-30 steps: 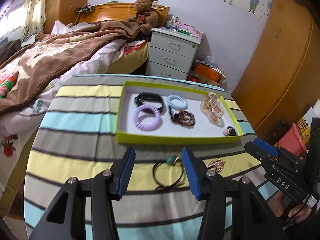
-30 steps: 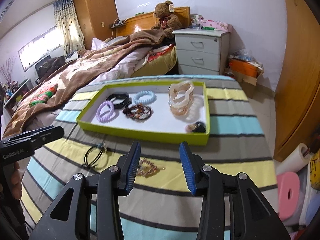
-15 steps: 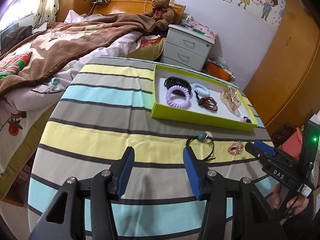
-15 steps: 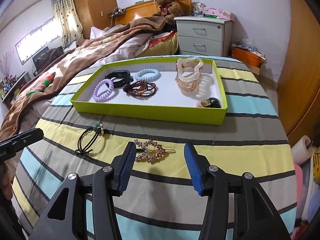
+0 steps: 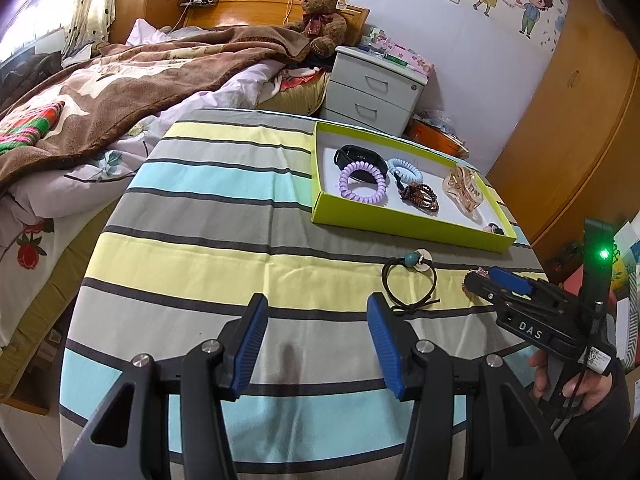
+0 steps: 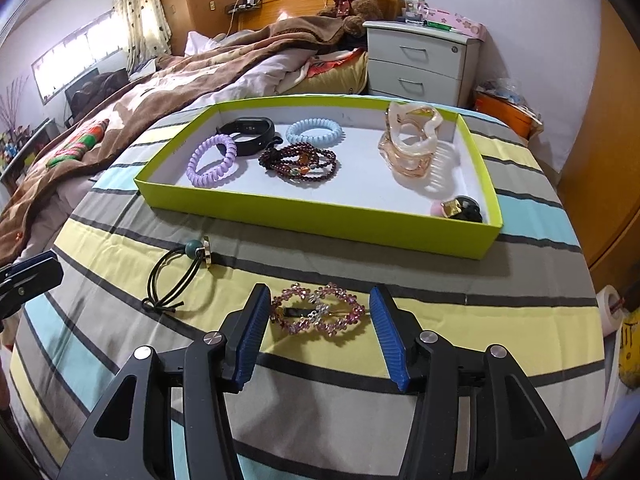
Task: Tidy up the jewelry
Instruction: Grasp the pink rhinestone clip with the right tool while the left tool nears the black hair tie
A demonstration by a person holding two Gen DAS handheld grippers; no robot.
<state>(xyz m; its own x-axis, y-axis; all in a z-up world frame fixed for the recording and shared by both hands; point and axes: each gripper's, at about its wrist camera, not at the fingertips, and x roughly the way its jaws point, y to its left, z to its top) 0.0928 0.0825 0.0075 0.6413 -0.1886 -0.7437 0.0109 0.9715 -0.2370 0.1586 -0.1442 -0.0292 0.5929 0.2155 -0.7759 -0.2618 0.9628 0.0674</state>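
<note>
A pink beaded hair clip (image 6: pixel 318 309) lies on the striped tablecloth, right between the open fingers of my right gripper (image 6: pixel 319 330), which is low over it. A black hair tie with a teal bead (image 6: pixel 180 276) lies to its left; it also shows in the left wrist view (image 5: pixel 410 276). The lime green tray (image 6: pixel 320 216) behind holds a purple coil tie (image 6: pixel 212 158), black band (image 6: pixel 250 130), blue coil tie (image 6: pixel 315 131), dark bead bracelet (image 6: pixel 298 162), amber claw clip (image 6: pixel 412 144) and a small dark piece (image 6: pixel 460 208). My left gripper (image 5: pixel 314 338) is open and empty, left of the hair tie.
The round table's edge (image 5: pixel 80 292) curves close on the left, with a bed and brown blanket (image 5: pixel 120 80) beyond. A grey nightstand (image 5: pixel 372 92) stands behind the tray (image 5: pixel 408 232). A wooden wardrobe (image 5: pixel 568 120) is at the right. The right gripper's body (image 5: pixel 532 312) shows in the left wrist view.
My right gripper has moved forward and down, so the pink clip now lies between its fingers. My left gripper has drawn back and to the left, away from the hair tie.
</note>
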